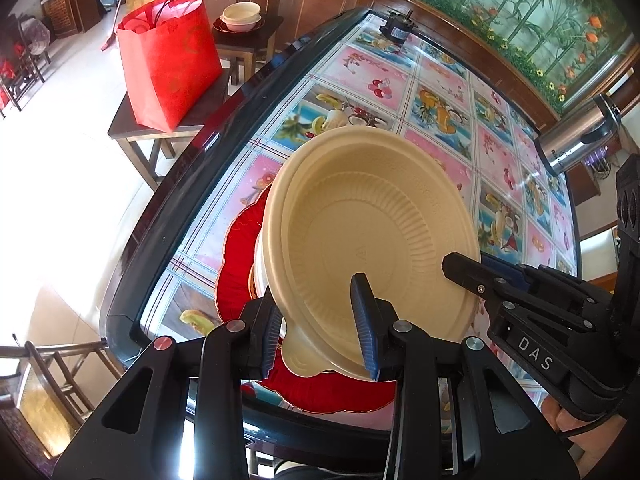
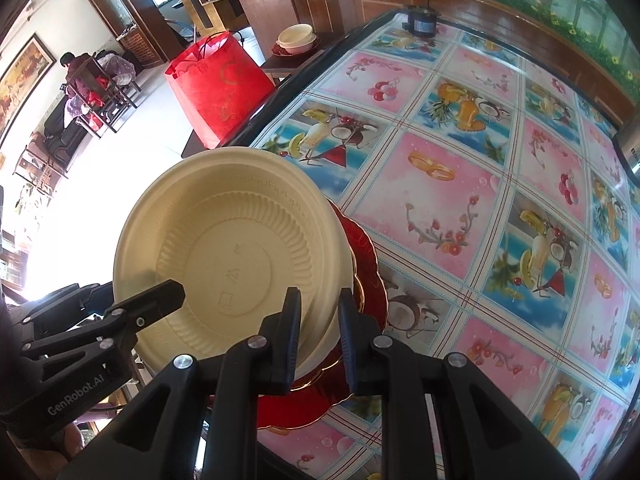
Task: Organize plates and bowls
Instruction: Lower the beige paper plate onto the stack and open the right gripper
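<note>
The beige bowl (image 1: 372,236) sits tilted on a white bowl (image 1: 260,276) over the red plate (image 1: 236,264), near the bench (image 1: 440,92) edge. Both grippers have it by the rim: the left gripper (image 1: 320,328) has its fingers clamped across the near lip, and the right gripper (image 2: 318,332) pinches the rim on its side. It looks light, thin and bendy, so the stiffer rim is the sensible hold.
</note>
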Available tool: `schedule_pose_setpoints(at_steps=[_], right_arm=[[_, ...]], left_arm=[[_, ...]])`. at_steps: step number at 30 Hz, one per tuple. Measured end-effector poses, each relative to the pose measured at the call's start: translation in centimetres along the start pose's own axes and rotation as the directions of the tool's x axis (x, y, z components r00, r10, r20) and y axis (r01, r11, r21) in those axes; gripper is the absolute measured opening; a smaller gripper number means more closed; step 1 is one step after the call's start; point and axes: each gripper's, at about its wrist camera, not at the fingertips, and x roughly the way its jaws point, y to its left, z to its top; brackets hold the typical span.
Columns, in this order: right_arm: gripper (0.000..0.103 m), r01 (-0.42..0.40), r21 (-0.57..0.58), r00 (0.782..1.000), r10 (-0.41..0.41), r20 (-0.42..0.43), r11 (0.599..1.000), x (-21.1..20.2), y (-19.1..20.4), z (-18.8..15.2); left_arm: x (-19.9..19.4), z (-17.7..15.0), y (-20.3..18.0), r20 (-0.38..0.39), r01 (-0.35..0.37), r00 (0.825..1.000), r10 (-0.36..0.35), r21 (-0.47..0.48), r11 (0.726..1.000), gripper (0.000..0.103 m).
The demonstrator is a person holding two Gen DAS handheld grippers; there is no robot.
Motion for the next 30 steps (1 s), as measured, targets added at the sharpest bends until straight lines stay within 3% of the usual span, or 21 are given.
schedule_pose_setpoints(at_steps=[9, 26, 30], right_arm=[[0.019, 0.019, -0.002, 1.000, -0.019, 0.011, 1.000, -0.3, -0.3, -0.1], [0.019, 0.010, 0.001, 1.000, -0.010, 0.027, 1.000, -1.2, -0.7, -0.6], [0.025, 0.006, -0.002, 0.999, -0.006, 0.034, 1.000, -1.7, -1.0, -1.1]], left_arm=[[-1.0, -0.1, 0.5, 0.035, -0.003, 0.999, 0.004, -0.022, 1.000, 0.041], [-2.6, -1.2, 0.0, 0.107, 0.002, 0.994, 0.000, -0.013, 1.000, 0.041], [-3.0, -1.9, -0.7, 0.128, -0.020, 0.992, 0.017, 0.016, 1.000, 0.041]])
